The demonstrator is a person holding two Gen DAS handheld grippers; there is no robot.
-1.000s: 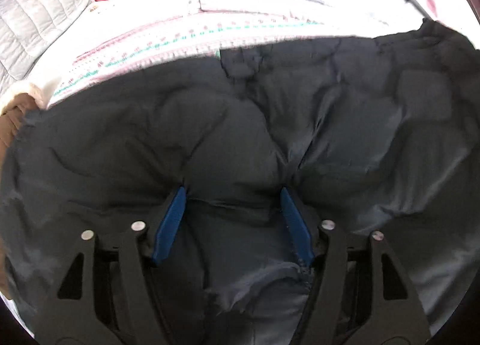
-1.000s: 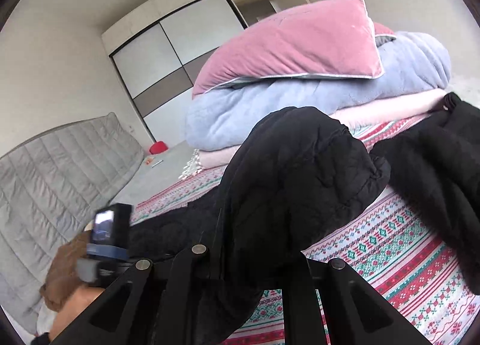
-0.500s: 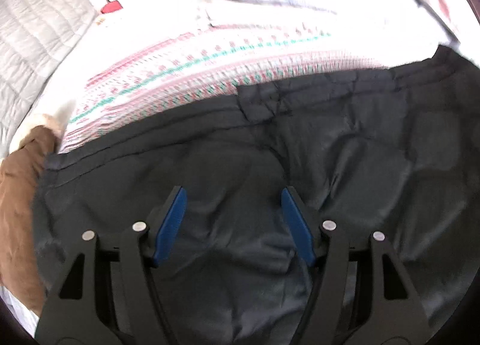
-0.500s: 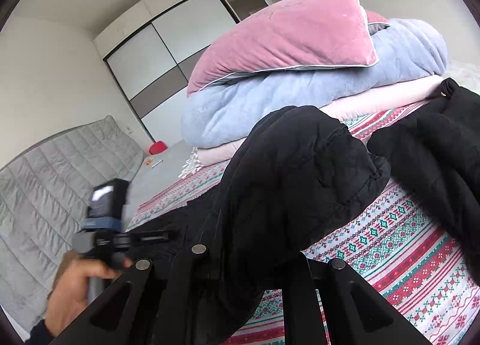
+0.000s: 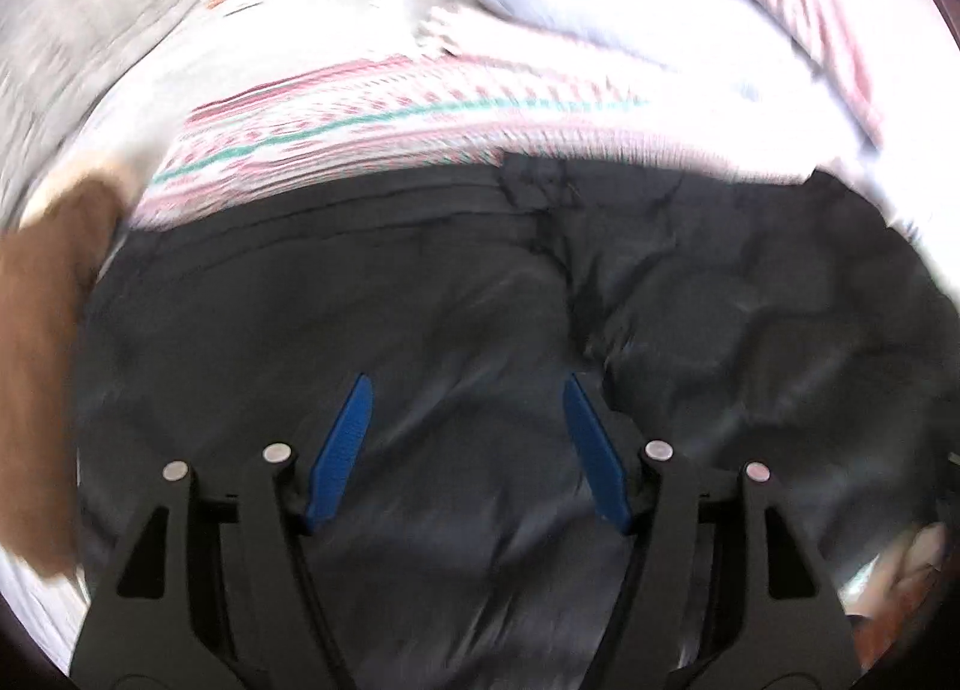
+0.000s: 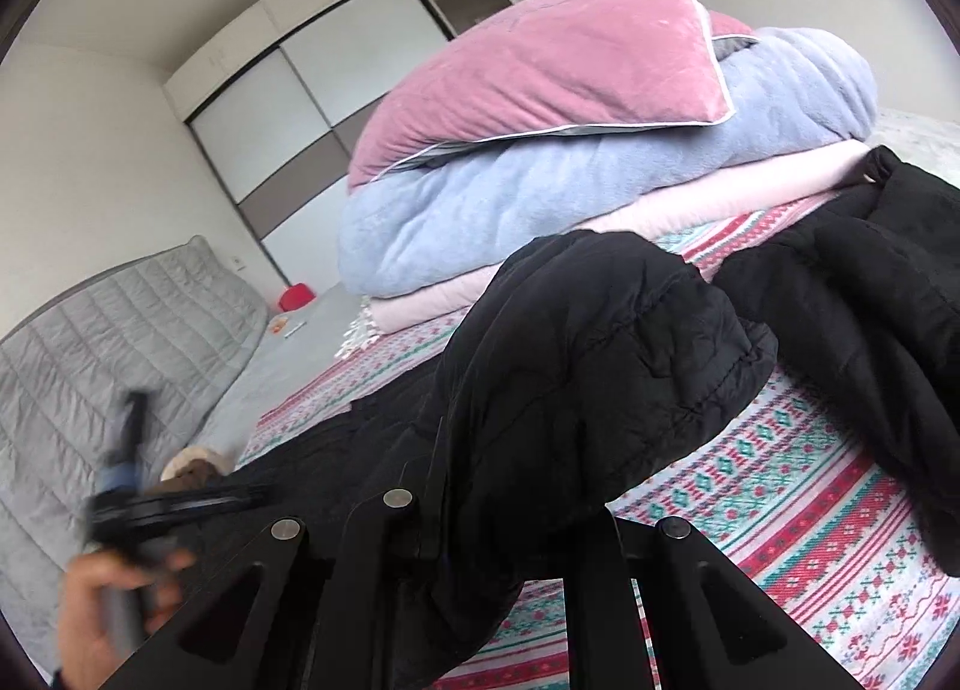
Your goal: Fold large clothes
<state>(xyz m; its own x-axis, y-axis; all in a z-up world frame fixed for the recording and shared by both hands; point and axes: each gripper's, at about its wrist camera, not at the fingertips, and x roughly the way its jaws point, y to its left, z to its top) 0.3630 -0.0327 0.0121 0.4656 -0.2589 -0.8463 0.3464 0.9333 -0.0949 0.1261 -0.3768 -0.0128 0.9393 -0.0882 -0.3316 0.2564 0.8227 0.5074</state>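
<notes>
A black padded jacket (image 6: 588, 390) lies across the patterned bedspread (image 6: 810, 528) of a bed, its red, teal and white bands running under and beside the dark fabric. No brand, label or writing can be read on any of it. The right claw (image 6: 480, 516) is closed on a fold of the jacket, which bulges up from between its black arms and hides the pads; the bunched part stands lifted above the bedspread, while another dark mass of the garment lies on the bedspread to the right of it. Behind the jacket a stack rests on the bed: a pale pink blanket at the bottom, a light blue fleece blanket (image 6: 600, 192) on it, and a pink velvet cushion (image 6: 552, 78) on top. In the left wrist view, which is blurred, the left claw (image 5: 468, 432) stands open above a flat spread of the jacket (image 5: 480, 318), its blue pads (image 5: 342, 450) apart with nothing pinched between them. The person's hand (image 6: 114, 612) holds that claw at the lower left of the jacket, near a brown fuzzy item (image 5: 42, 342) at the bed's edge. A grey quilted headboard (image 6: 108, 342) and a white sliding wardrobe (image 6: 300, 108) stand beyond the jacket.
</notes>
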